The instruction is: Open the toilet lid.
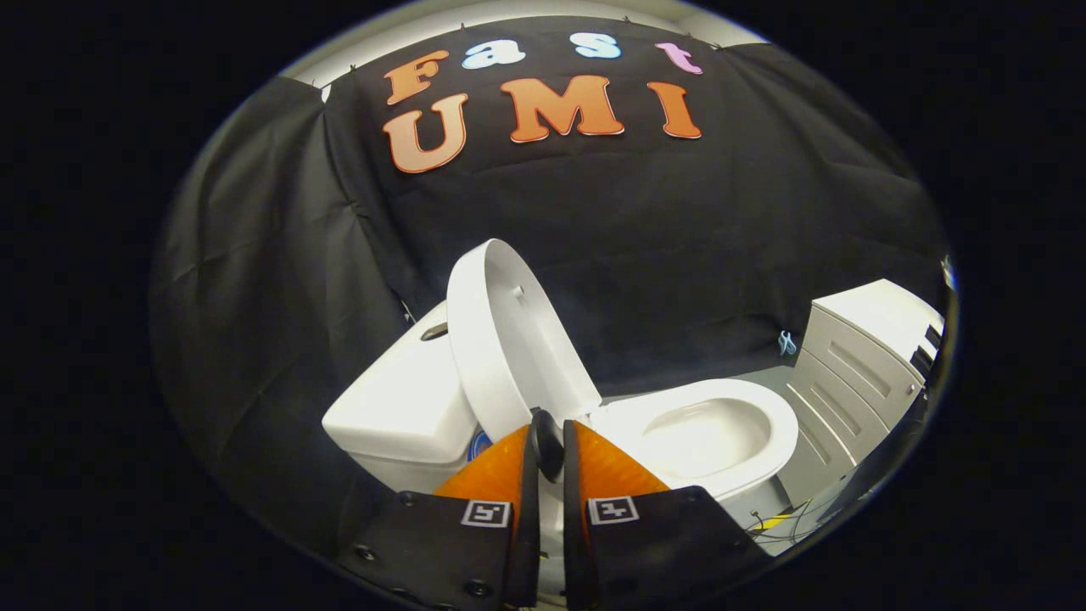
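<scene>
The white toilet lid [509, 339] stands raised, tilted back against the tank [407, 399]. The seat [785, 428] and the bowl [704, 437] beneath it are uncovered. My gripper [547, 428] sits low, just in front of the lid's lower end near the hinge. Its two orange fingers [496, 475] are drawn close together, and only their dark tip pads show in the narrow gap. I see nothing pressed between them. The hinge itself is hidden behind the fingertips.
A white cabinet with drawers [865, 356] stands beyond the bowl, close to its far side. Loose cables [780, 522] lie on the floor by the toilet's base. A small blue clip [786, 342] hangs on the black cloth wall behind.
</scene>
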Demonstrator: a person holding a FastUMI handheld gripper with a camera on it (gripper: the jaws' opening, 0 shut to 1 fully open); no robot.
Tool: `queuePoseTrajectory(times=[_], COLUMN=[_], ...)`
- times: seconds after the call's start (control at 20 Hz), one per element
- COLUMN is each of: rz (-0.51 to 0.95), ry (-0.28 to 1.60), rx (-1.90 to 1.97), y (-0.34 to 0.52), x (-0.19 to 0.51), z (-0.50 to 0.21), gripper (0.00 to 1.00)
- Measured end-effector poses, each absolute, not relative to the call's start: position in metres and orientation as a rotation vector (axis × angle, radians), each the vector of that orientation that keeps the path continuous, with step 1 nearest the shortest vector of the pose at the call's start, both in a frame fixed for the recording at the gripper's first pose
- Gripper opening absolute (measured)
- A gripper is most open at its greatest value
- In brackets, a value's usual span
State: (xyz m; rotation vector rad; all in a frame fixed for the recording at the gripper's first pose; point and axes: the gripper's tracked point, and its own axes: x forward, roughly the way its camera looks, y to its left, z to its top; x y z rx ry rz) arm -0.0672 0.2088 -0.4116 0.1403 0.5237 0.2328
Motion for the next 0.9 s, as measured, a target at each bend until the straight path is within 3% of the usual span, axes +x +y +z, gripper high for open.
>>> queuePoseTrajectory(times=[0.05, 0.1, 0.35, 0.4, 0.55, 0.6, 0.9], rz=[0.234, 0.245, 0.256, 0.249, 0.253, 0.257, 0.213], ry=[0.509, 0.489, 0.405, 0.388, 0.358, 0.341, 0.185], rx=[0.129, 0.124, 0.134, 0.146, 0.15, 0.13, -0.058], y=[0.204, 0.201, 0.172, 0.163, 0.139, 0.131, 0.076], x=[-0.066, -0.063, -0.039, -0.032, -0.017, -0.01, 0.016], z=[-0.403, -0.39, -0.328, -0.314, -0.277, -0.265, -0.2], gripper=[0.21, 0.32, 0.53, 0.67, 0.84, 0.97, 0.98])
